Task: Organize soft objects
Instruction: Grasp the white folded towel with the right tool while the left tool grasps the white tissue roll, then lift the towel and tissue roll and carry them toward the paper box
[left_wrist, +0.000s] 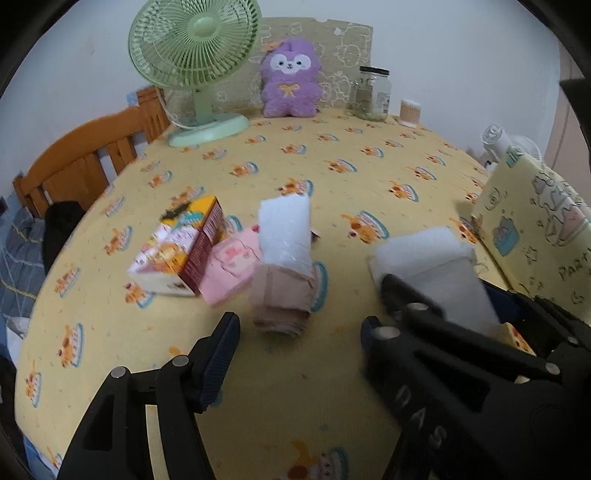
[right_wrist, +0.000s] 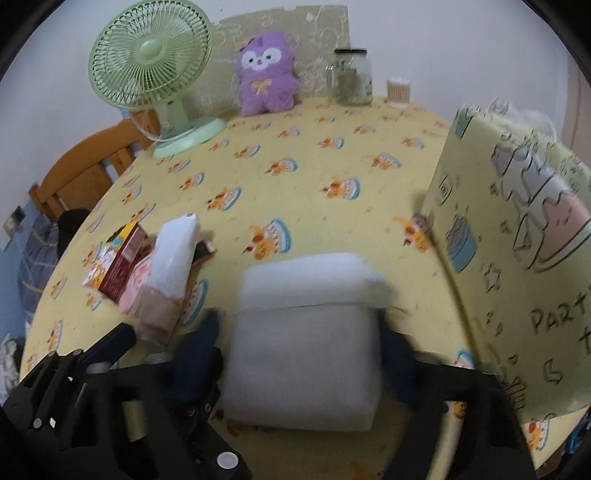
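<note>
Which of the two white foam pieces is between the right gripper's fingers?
The folded white foam block nearest the yellow storage box; the right gripper straddles it. The other white foam pad leans in the pile by the snack carton.

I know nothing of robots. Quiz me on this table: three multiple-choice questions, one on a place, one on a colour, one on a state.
1. The plush sits:
A. between fan and jar
B. on the chair
C. at the table's near edge

2. The fan is:
A. white
B. green
C. pink

3. The jar is:
A. tipped over
B. upright, lidless
C. upright, lid on

Answers:
1 A: it leans at the far edge, with the fan on one side and the jar on the other.
2 B: the grille, stem and base are all pale green.
3 C: a dark lid caps the standing jar.
</note>
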